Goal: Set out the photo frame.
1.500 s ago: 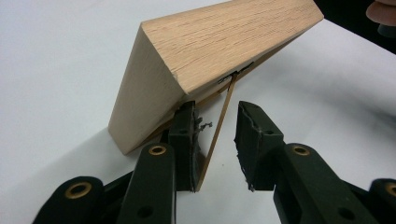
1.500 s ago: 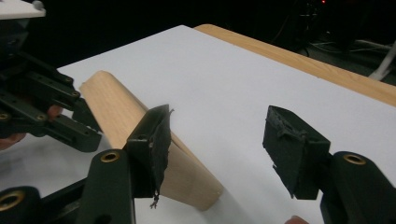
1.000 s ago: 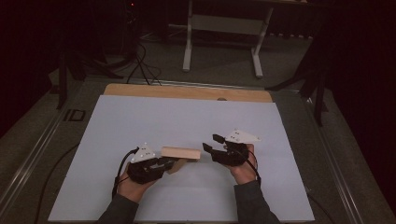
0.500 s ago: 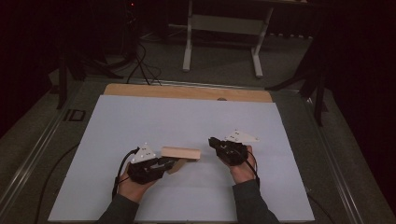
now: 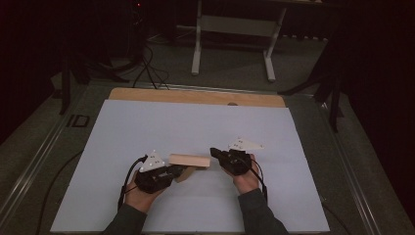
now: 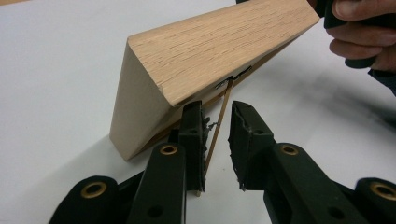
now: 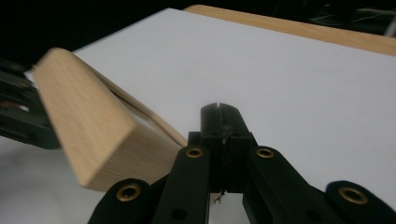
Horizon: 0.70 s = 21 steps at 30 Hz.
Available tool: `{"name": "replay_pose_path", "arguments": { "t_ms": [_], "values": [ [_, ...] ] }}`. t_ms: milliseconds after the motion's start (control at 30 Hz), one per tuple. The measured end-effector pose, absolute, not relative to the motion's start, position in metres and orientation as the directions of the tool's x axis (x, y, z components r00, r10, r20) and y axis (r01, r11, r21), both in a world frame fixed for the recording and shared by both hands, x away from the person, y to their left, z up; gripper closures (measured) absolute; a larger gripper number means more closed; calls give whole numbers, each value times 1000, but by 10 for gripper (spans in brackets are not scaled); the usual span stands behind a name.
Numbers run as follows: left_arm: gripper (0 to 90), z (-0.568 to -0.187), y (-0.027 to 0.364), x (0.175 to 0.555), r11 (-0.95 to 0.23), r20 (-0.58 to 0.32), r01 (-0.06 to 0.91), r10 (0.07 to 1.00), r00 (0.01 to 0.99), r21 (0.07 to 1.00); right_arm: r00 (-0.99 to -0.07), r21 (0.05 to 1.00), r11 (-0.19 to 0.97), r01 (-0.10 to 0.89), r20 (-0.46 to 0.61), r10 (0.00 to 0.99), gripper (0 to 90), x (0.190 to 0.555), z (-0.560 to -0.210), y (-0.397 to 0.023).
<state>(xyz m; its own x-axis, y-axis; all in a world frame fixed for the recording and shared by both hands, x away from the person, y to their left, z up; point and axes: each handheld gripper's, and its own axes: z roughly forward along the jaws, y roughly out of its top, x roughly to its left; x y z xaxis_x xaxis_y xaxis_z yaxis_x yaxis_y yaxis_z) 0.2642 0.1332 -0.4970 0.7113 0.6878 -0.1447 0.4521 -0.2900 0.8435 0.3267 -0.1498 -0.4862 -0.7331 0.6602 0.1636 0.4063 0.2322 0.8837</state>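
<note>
A pale oak block lies tilted on the white sheet between my two grippers; it shows large in the left gripper view. A thin wooden strip runs from its underside down between the jaws of my left gripper. Those jaws have just been closing: the strip lies against one pad and the other stands apart. My right gripper has just closed, shut on nothing. It sits at the block's right end. The block is to its left.
A white sheet covers the table, with a bare wooden strip along the far edge. Beyond stand a grey metal frame and floor cables. The hand holding the right gripper is near the block's far end.
My right gripper's jaws went from spread wide to shut beside the block's right end. The left hand and the block kept their place.
</note>
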Motion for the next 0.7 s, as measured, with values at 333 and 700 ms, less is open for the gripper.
{"name": "replay_pose_path", "arguments": {
  "t_ms": [333,700],
  "values": [
    [803,-498,135,266,-277,-149,473,715,683,837,-749,881,220,419,199,632,893,326,-487,-148],
    [846,-500,135,268,-283,-144,484,727,671,828,-763,881,235,412,192,617,889,324,-486,-147]
  ]
}}
